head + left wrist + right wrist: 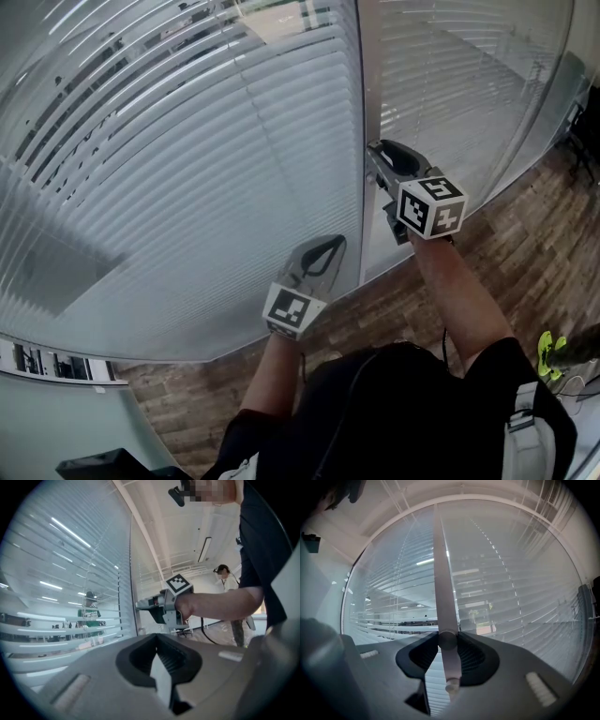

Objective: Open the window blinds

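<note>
- Where the person stands facing a glass wall, the window blinds (187, 169) fill most of the head view, their pale horizontal slats covering two panes.
- A white upright frame post (361, 141) divides the left pane from the right.
- The right gripper (382, 150) is held level at the blinds, just right of the post, higher and further forward than the other gripper.
- In the right gripper view, the right gripper (447, 641) is clenched on a slim, pale wand (443, 588), which hangs in front of the slats.
- The wand runs up out of the jaws towards the top of the blind, and its rounded lower end shows just below them.
- The left gripper (333, 242) is low in front of the left pane, near the post.
- In the left gripper view, the left gripper (161, 660) has its jaws closed together with nothing between them.
- That same view looks sideways along the glass and shows the right gripper (140, 604) reaching to the blind's edge.
- Between the slats a lit room shows, with a person in a green top (89, 616) behind the glass.
- The floor (525, 244) at the foot of the glass wall is brown wood plank.
</note>
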`<state>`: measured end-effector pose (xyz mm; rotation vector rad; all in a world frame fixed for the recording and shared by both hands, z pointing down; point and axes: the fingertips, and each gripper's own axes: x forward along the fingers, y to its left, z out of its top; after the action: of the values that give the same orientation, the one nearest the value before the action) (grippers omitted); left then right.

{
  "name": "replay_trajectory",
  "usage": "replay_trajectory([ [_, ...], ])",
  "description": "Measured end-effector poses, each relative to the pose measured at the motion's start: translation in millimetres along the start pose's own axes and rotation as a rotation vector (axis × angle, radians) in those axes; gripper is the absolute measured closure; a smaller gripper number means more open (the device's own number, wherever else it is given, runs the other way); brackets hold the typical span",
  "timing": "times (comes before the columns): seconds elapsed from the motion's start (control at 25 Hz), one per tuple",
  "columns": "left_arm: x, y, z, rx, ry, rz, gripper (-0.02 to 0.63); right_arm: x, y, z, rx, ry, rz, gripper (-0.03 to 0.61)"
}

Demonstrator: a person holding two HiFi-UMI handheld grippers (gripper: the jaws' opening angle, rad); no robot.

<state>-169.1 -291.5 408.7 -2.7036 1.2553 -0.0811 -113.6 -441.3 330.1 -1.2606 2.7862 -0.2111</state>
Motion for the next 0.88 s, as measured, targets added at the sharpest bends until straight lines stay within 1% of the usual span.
replay_trajectory([
  [0.4,3.7,0.6,-1.6,-0.002,-0.003,-0.006,0.609,-2.7,1.9,2.9,-0.02,-0.014,0.018,0.43],
  [0.52,6.1,-1.1,-1.3,-0.003,-0.008,-0.009,0.609,-8.7,0.4,1.9,-0.041,-0.017,0.014,0.426],
  [0.72,14.8,-9.3,-4.9,-0.014,-0.008,-0.034,0.61,-26.9,-5.0,2.9,-0.046,-0.048,0.015,0.423],
  [0.8,18.1,-12.4,-3.5,-0.021,-0.012,-0.042,0.609,-36.7,-4.5,3.4,-0.076,-0.066,0.028,0.429],
  [0.88,21.4,-16.3,-0.5,-0.022,-0.004,-0.055,0.611,-48.5,-2.8,4.2,-0.117,-0.09,0.044,0.459],
])
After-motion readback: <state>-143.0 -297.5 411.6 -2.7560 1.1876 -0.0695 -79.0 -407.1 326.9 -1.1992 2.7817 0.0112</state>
